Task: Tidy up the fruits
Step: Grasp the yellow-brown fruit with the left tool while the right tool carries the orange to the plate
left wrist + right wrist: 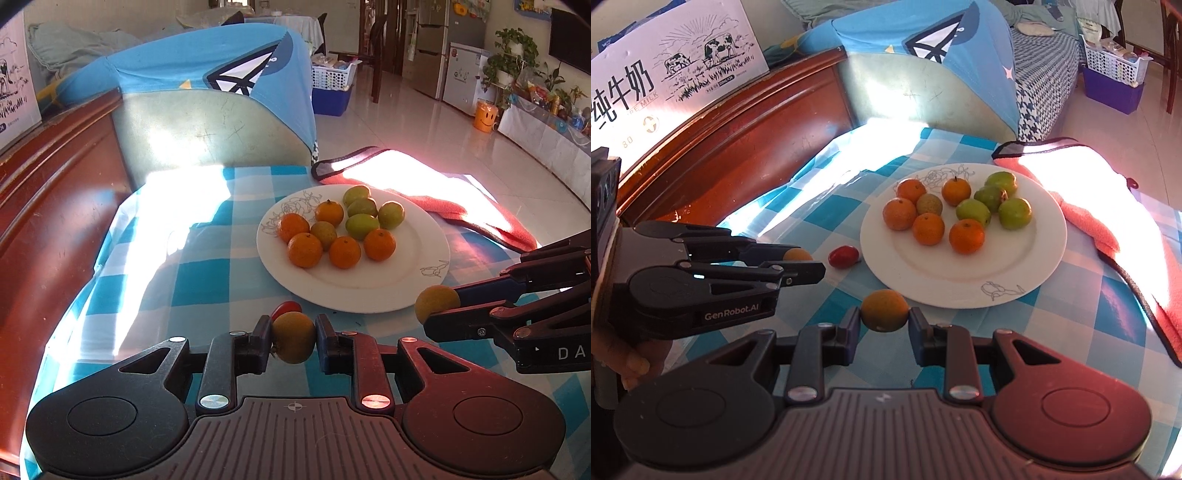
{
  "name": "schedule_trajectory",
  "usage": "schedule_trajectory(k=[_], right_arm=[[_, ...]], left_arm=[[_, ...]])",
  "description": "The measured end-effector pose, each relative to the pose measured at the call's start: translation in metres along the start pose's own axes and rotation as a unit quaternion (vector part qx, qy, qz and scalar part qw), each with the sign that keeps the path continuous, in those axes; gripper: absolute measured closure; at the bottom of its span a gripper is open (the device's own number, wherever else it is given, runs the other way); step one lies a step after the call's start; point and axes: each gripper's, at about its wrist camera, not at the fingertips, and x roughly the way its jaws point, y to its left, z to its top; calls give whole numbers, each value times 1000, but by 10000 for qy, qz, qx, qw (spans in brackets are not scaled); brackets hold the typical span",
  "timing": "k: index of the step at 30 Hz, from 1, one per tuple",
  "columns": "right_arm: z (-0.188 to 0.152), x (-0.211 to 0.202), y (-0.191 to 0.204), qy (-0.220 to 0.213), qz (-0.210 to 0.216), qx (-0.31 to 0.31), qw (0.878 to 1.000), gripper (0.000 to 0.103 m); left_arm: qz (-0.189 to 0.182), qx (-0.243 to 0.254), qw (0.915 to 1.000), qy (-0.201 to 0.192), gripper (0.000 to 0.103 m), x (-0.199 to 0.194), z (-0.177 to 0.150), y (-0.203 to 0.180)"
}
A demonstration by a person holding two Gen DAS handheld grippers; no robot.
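A white plate on the checked tablecloth holds several orange tangerines and several green fruits. My left gripper is shut on a yellow-green fruit just short of the plate's near rim; it also shows in the right wrist view. My right gripper is shut on a yellow-orange fruit, also near the rim; it shows in the left wrist view. A small red fruit lies on the cloth beside the plate.
A pink towel lies right of the plate. A wooden bed frame runs along the left. A chair back draped with a blue shirt stands behind the table. A milk carton box sits on the frame.
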Motion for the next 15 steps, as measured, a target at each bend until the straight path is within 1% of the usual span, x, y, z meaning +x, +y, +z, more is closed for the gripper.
schedule_trajectory(k=[5,8,11,15], right_arm=[[15,-22,-1,-317,-36,-78,9995,74],[24,-31,-6,-433,-145,-215,9987,74],[31,-37,-14,-452,-251,-359,9980,74],[35,-37,-29,-397,-458,-456,9971,74]], left_arm=[[-65,23,9996,-286,81,-10,8,-1],[-139,103,9989,-433,81,-14,11,-4],[-206,208,9978,-587,81,-15,14,-9],[-283,250,9979,-520,81,-3,16,-14]])
